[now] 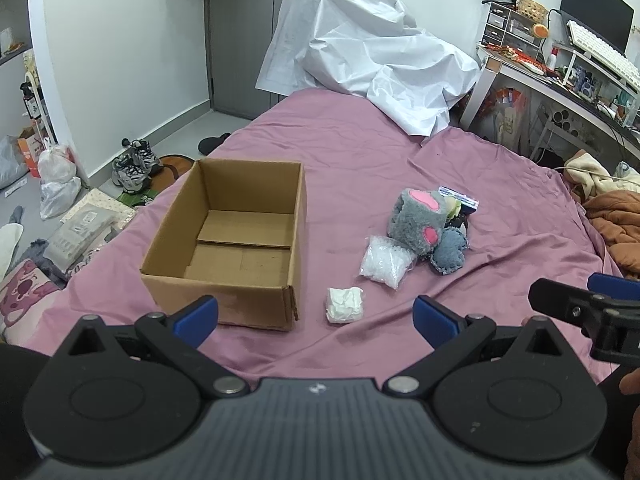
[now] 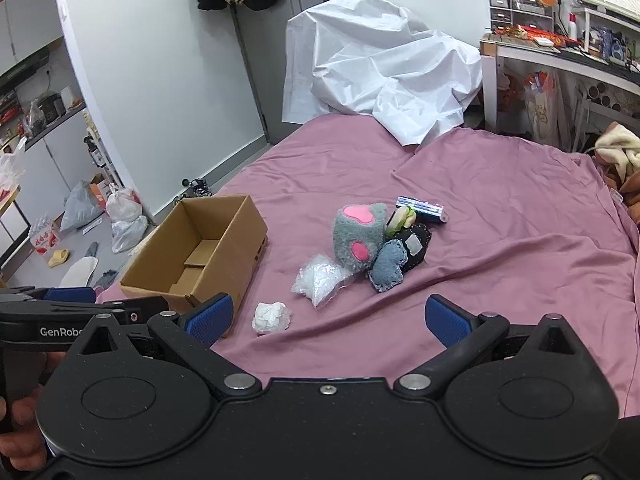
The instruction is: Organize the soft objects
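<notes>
Left gripper (image 1: 316, 318) jaws apart, right gripper (image 2: 329, 319) jaws apart, both held nothing, plush cube (image 1: 418, 220) with soft items on pink bedsheet (image 1: 360, 168), right of cardboard box (image 1: 230, 240), white wad (image 1: 345, 305) nearest grippers.

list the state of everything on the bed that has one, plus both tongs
cardboard box: open, empty, upright
left tongs: open, holding nothing
right tongs: open, holding nothing
grey plush cube: on bed, outside box
clear plastic bag: on bed
white wad: on bed
</notes>
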{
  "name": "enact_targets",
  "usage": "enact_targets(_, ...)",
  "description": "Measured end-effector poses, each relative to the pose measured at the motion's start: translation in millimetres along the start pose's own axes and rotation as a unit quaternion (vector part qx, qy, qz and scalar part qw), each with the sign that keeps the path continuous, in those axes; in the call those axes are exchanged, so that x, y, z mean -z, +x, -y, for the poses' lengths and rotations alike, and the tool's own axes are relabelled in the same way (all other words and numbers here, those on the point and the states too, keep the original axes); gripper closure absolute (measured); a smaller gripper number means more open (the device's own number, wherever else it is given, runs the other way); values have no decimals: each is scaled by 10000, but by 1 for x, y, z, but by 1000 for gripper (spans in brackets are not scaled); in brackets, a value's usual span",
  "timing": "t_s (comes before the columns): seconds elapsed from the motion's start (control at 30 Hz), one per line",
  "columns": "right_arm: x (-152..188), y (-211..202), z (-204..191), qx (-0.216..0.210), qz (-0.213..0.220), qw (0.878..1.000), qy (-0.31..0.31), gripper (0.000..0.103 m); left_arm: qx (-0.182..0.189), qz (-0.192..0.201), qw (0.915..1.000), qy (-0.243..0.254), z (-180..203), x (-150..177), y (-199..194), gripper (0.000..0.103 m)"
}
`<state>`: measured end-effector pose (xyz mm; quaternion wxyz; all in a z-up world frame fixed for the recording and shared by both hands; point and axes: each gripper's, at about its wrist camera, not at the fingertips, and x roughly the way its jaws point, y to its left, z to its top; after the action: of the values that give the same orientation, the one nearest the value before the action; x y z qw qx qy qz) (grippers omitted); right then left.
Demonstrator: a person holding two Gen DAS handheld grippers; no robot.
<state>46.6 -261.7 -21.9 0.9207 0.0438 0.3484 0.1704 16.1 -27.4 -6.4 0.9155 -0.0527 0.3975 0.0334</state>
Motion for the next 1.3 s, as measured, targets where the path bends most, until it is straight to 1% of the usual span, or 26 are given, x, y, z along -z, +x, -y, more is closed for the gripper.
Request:
enact_targets(0.23,-5,9,13,18,-46,9993,366,0,127,-60,9999,-47,4,-8,17,1)
enact_targets(0.37,-11,23,23,-60,-259,9980,570,0,176,-115,9997,-130,3,-13,27,2)
enact_targets(0.43,-17,31,27,-54,-377,9975,594,0,212,-145,9995,-156,4,-17,32,3)
enact_targets(0.57,-32,44,35,58,-460,9975,537,2,280,-166,9993,-181,7,-23,42,3)
enact_targets(0.67,-43,56,37,77,-557,9980,288,2,333,-200,9991,-150,12,-27,52,6)
enact_targets(0.7,-45,62,39,115,-625,9977,248,3,337,-211,9991,-158,13,-28,55,9)
enact_targets(0.73,-47,67,41,127,-704,9972,213,8,356,-242,9989,-184,14,-29,60,11)
enact_targets(0.77,-49,73,43,122,-782,9966,212,10,371,-282,9987,-220,15,-30,64,13)
enact_targets(0.83,-52,84,48,105,-895,9956,272,11,352,-364,9983,-292,17,-31,73,22)
enact_targets(0.9,-55,92,51,122,-988,9945,321,11,278,-445,9978,-401,18,-32,83,26)
enact_targets(0.93,-57,96,54,67,-1031,9940,370,11,300,-494,9973,-461,18,-33,87,29)
enact_targets(1.0,-58,105,56,56,-1146,9926,407,12,344,-589,9962,-539,20,-34,96,32)
enact_targets(1.13,-61,123,65,35,-1334,9892,601,15,305,-768,9945,-650,24,-33,114,36)
enact_targets(1.2,-63,133,70,103,-1428,9876,638,18,245,-933,9927,-726,26,-32,126,38)
enact_targets(1.3,-65,146,77,92,-1546,9851,748,20,116,-1160,9895,-855,28,-30,142,40)
